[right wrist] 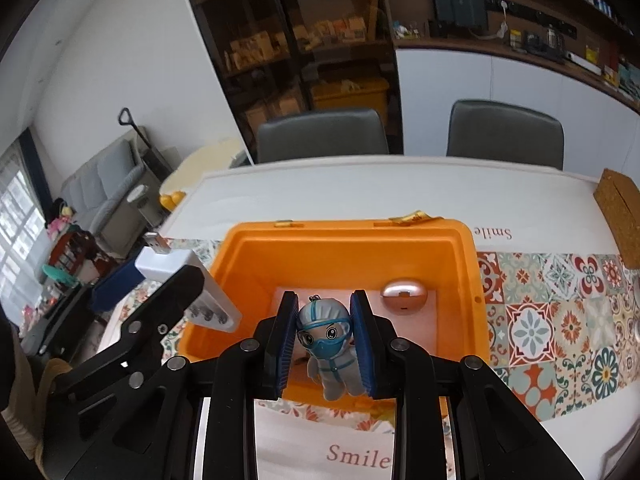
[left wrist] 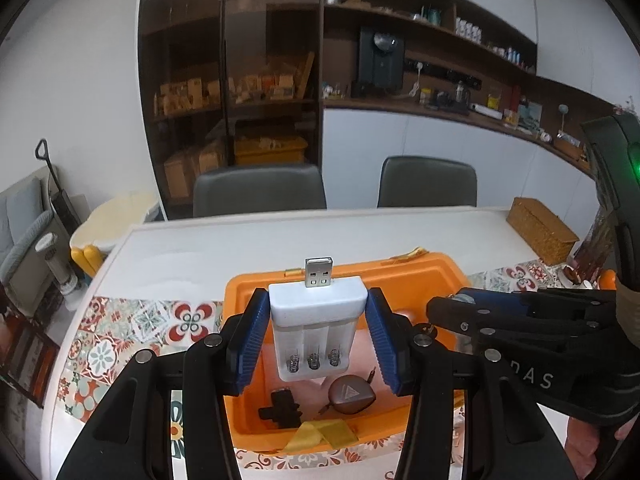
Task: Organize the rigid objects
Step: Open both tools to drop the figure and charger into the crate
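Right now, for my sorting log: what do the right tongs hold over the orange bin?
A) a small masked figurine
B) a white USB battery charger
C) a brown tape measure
A: the right tongs pinch a small masked figurine above the orange bin.

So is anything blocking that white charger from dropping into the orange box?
Nothing visible does. The white battery charger, shut in the left gripper, hangs over the open orange box. Below lie a black adapter and a brown tape measure, with free floor between.

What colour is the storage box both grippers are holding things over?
Orange box, clearest in the right wrist view.
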Available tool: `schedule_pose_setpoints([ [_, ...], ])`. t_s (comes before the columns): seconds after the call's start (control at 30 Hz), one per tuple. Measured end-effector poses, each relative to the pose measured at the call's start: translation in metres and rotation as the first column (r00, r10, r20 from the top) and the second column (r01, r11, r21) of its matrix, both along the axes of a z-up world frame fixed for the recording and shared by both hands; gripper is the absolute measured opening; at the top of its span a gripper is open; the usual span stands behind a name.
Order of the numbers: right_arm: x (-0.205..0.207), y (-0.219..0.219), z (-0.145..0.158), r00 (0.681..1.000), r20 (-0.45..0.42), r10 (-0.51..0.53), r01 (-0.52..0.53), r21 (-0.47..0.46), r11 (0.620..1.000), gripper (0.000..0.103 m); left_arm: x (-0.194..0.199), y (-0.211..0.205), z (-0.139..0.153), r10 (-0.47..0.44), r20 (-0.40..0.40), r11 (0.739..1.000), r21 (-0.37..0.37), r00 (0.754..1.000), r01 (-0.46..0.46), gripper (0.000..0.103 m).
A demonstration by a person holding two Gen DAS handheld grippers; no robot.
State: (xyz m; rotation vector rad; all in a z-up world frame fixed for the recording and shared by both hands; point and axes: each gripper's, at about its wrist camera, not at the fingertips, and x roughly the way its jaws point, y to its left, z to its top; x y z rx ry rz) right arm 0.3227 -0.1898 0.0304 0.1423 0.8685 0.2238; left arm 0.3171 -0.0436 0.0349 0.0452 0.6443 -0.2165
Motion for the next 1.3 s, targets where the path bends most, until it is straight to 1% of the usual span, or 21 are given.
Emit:
schedule_pose_setpoints([
  [0.2, 0.020, -0.004, -0.017, 0.996, -0.082, -0.016, 0.016, -0.006, 1.000, 0.028, 0.028, -0.005, -0.019, -0.009, -0.111, 1.000, 0.016, 0.994, 0.011, 0.049],
  [0.33, 0.031, -0.008, -0.029, 0.991, -0.127, -0.029, 0.028, -0.008, 1.000, 0.028, 0.037, -0.007, -0.033, -0.006, -0.158, 0.999, 0.033, 0.987, 0.011, 0.049],
  [0.53, 0.039, -0.012, -0.044, 0.985, -0.171, -0.041, 0.038, -0.018, 0.999, 0.028, 0.048, -0.009, -0.056, -0.001, -0.248, 0.999, 0.031, 0.969, 0.009, 0.050],
  [0.6, 0.041, -0.012, -0.047, 0.983, -0.177, -0.043, 0.040, -0.022, 0.999, 0.028, 0.052, -0.008, -0.063, 0.003, -0.277, 0.999, 0.033, 0.961, 0.006, 0.052],
  [0.63, 0.041, -0.013, -0.049, 0.983, -0.179, -0.043, 0.040, -0.022, 0.999, 0.028, 0.053, -0.008, -0.066, 0.004, -0.294, 0.999, 0.032, 0.956, 0.006, 0.055],
  [0.67, 0.042, -0.013, -0.050, 0.982, -0.183, -0.043, 0.040, -0.022, 0.999, 0.028, 0.054, -0.008, -0.067, 0.007, -0.302, 0.999, 0.032, 0.953, 0.003, 0.061],
  [0.7, 0.043, -0.013, -0.050, 0.982, -0.186, -0.045, 0.042, -0.021, 0.999, 0.028, 0.054, -0.007, -0.069, 0.014, -0.309, 0.999, 0.038, 0.951, -0.003, 0.063],
  [0.8, 0.044, -0.013, -0.052, 0.981, -0.189, -0.047, 0.043, -0.022, 0.999, 0.028, 0.054, -0.007, -0.070, 0.032, -0.310, 0.998, 0.056, 0.950, -0.015, 0.070],
  [0.87, 0.044, -0.013, -0.052, 0.980, -0.191, -0.047, 0.044, -0.022, 0.999, 0.028, 0.053, -0.007, -0.068, 0.064, -0.308, 0.996, 0.079, 0.949, -0.042, 0.082],
  [0.93, 0.045, -0.012, -0.053, 0.980, -0.195, -0.049, 0.046, -0.021, 0.999, 0.028, 0.054, -0.004, -0.066, 0.090, -0.305, 0.994, 0.093, 0.948, -0.064, 0.088],
  [1.0, 0.047, -0.013, -0.055, 0.978, -0.200, -0.051, 0.048, -0.020, 0.999, 0.028, 0.053, -0.001, -0.062, 0.113, -0.302, 0.991, 0.104, 0.946, -0.085, 0.089],
  [1.07, 0.048, -0.014, -0.056, 0.978, -0.203, -0.056, 0.054, -0.018, 0.998, 0.028, 0.052, 0.002, -0.059, 0.133, -0.296, 0.989, 0.107, 0.946, -0.106, 0.092],
  [1.1, 0.049, -0.015, -0.057, 0.977, -0.207, -0.057, 0.055, -0.016, 0.998, 0.029, 0.051, 0.004, -0.057, 0.139, -0.292, 0.988, 0.106, 0.946, -0.113, 0.092],
  [1.2, 0.048, -0.017, -0.056, 0.976, -0.204, -0.073, 0.070, -0.017, 0.997, 0.049, 0.048, 0.008, -0.052, 0.155, -0.280, 0.986, 0.108, 0.947, -0.129, 0.093],
  [1.3, 0.046, -0.018, -0.054, 0.977, -0.195, -0.088, 0.084, -0.028, 0.996, 0.049, 0.044, 0.011, -0.048, 0.169, -0.268, 0.983, 0.111, 0.948, -0.144, 0.094],
])
